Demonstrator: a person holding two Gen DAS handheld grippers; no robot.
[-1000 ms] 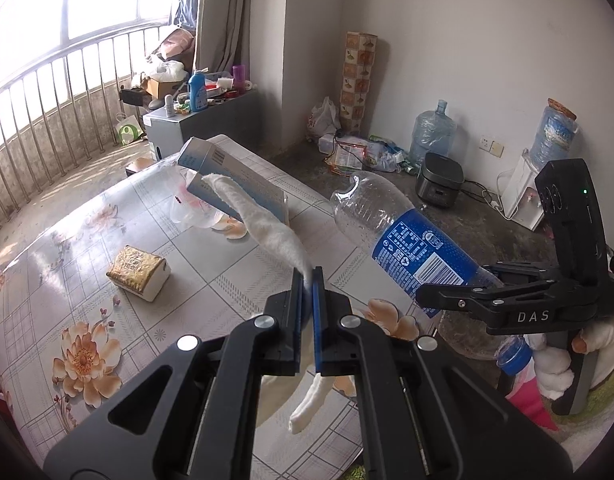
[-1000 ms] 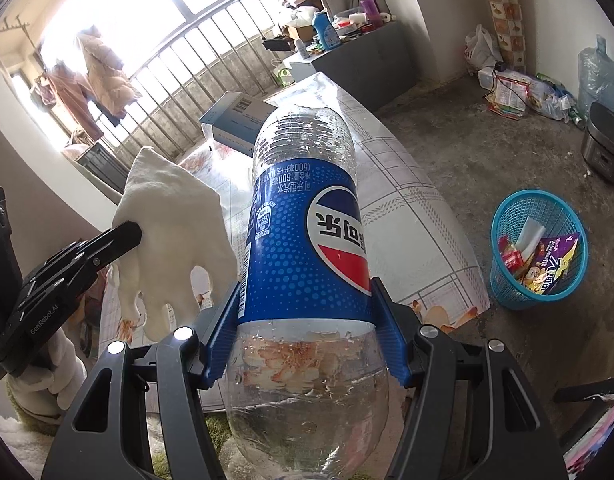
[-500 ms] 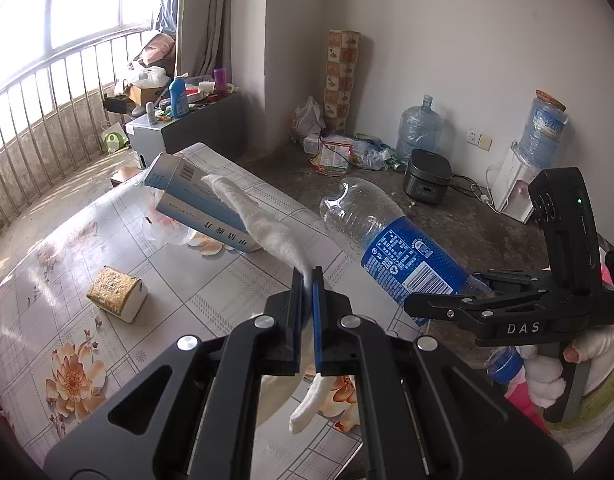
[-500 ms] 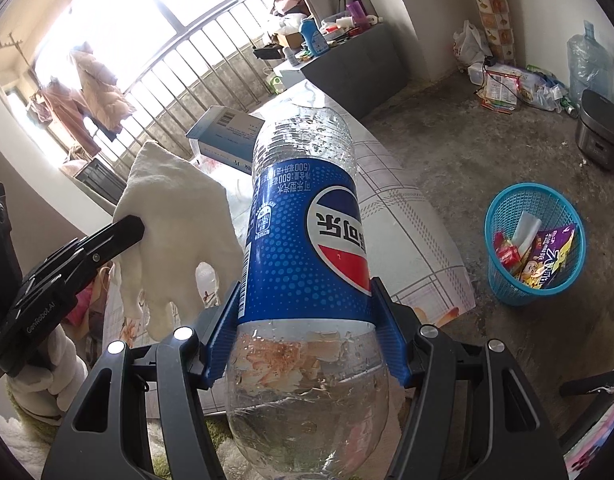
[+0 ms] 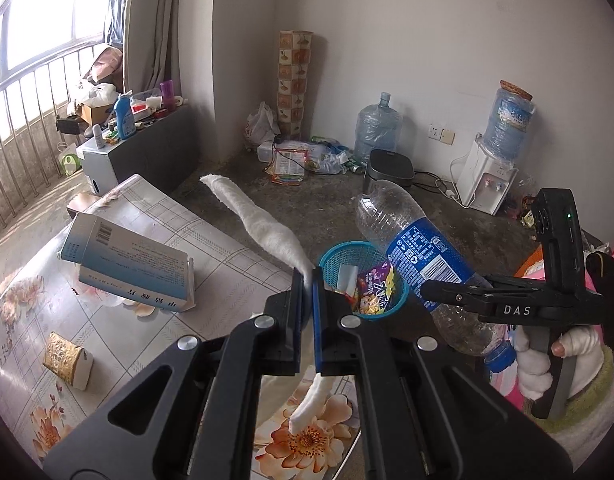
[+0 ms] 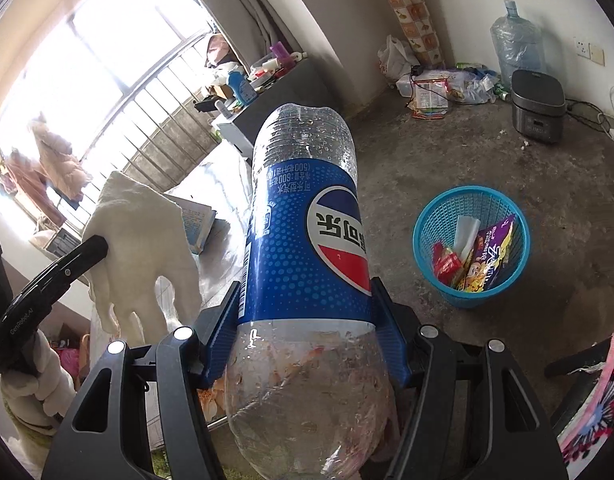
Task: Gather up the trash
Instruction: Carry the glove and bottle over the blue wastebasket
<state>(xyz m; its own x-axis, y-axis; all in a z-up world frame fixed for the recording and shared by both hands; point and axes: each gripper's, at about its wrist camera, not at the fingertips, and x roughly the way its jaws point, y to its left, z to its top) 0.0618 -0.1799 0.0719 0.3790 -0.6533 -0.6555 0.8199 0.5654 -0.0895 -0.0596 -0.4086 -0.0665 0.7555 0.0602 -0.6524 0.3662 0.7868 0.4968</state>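
- Bottle [image 6: 303, 240]: clear glossy plastic, shiny blue label.
- Glove [image 6: 143, 240]: white fuzzy cloth.
- Basket [image 6: 435, 220]: blue plastic mesh.
- Table [image 5: 227, 236] cover: smooth, glossy.
- Floor [image 6: 547, 184]: rough, matt.

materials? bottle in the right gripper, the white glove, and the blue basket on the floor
Pepsi bottle: clear thin plastic, glossy, with a printed blue film label; you can see through its bare ends.
White glove: soft fabric, likely knitted cotton; matte, fuzzy surface, hangs limp.
Blue basket: moulded plastic, by the look; an open lattice wall with a smooth rim.
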